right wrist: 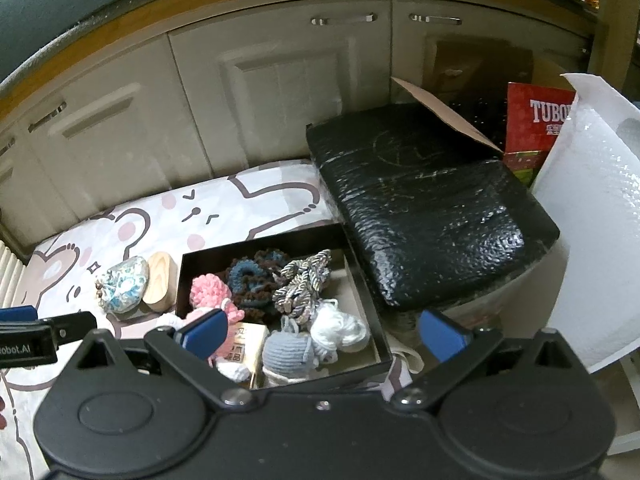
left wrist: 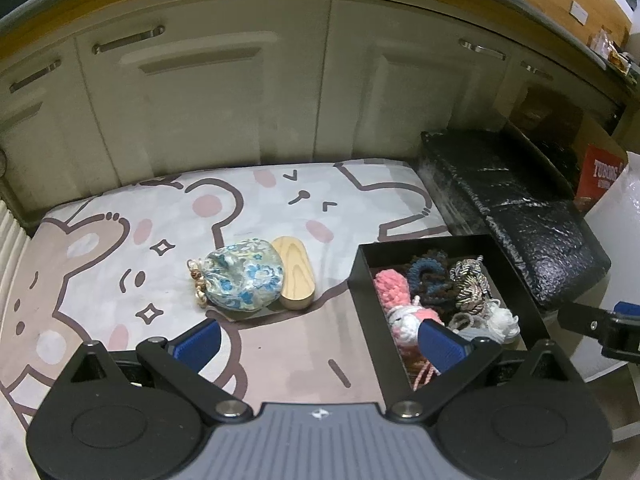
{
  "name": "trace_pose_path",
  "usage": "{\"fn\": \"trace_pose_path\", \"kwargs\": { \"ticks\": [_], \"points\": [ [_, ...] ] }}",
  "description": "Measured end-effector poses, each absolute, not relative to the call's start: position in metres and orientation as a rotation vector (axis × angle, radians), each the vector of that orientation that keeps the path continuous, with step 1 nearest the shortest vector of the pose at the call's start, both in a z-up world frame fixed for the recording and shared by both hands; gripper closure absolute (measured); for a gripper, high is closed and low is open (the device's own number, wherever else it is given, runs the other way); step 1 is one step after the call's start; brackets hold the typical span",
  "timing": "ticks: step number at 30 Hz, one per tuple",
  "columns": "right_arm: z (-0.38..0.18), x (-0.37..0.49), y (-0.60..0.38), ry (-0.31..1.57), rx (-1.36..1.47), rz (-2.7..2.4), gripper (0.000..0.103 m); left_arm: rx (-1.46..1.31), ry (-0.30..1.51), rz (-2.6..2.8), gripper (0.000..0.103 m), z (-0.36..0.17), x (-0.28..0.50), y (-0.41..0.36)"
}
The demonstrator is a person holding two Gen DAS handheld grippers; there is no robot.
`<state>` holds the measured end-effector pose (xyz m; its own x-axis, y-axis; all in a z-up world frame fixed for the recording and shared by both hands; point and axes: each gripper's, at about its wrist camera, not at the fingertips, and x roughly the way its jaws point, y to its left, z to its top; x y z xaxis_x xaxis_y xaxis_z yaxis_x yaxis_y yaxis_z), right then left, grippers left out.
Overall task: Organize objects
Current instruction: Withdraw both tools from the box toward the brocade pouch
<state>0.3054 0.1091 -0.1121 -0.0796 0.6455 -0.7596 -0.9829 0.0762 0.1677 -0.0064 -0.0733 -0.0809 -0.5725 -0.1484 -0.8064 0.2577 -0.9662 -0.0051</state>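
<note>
Pouch (left wrist: 244, 280) touching (perhaps overlapping) case (left wrist: 294, 272).

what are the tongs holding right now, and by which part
Nothing is held. The left tongs and right tongs are both open and empty, above the mat and the black box.

A blue-floral drawstring pouch (left wrist: 244, 280) leans on an oval wooden case (left wrist: 295, 272), beside a black box (left wrist: 362, 280) of yarn trinkets

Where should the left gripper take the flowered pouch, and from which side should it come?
Grip the flowered pouch across its soft bulging body, coming from above and the near side. The wooden oval case touches its far right side, and the beaded drawstring end looks too thin. The left gripper is open.
</note>
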Motion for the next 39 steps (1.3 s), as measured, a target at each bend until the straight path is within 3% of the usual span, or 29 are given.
{"fn": "trace_pose_path", "kwargs": {
  "ticks": [39],
  "points": [
    [-0.110, 0.185, 0.138, 0.791, -0.581, 1.675, 0.000, 1.192, 0.263, -2.455, 0.000, -0.069, 0.043, -0.179]
  ]
}}
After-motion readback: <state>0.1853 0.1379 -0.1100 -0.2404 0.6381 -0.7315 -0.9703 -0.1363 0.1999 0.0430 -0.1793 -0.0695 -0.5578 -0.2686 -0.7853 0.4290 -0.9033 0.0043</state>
